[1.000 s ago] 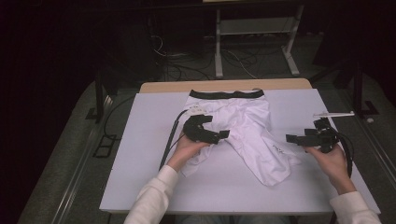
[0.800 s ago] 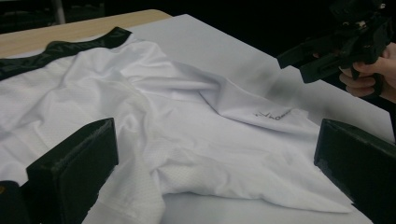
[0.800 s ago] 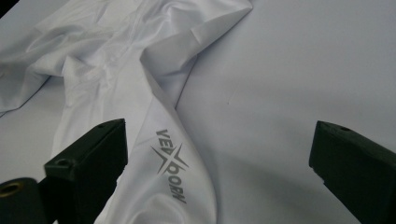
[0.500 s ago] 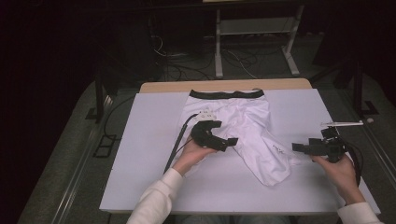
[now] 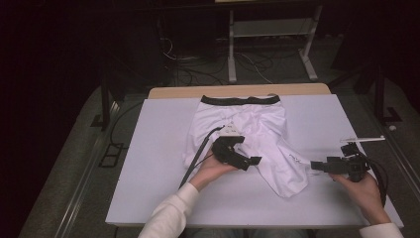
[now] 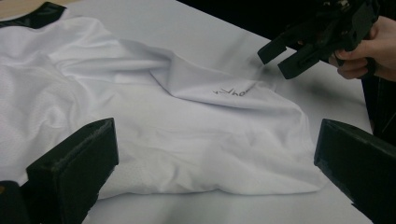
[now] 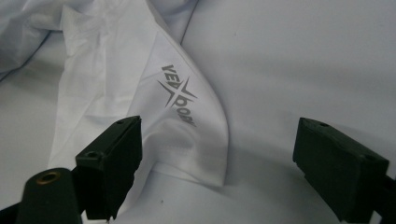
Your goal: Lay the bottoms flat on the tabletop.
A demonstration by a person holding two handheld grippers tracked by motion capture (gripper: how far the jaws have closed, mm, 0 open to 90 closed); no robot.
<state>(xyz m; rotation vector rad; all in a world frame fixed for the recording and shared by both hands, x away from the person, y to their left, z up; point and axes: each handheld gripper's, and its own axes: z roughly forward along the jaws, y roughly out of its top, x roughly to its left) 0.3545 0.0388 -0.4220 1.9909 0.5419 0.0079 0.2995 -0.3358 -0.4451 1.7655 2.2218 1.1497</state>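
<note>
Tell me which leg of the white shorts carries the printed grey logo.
The leg reaching toward the right gripper, logo near its hem; the other leg, beside the left gripper, looks plain.

The left gripper has slid rightward across the white shorts; the right gripper has neared their leg hem, its jaws closing somewhat, nothing pinched.
</note>
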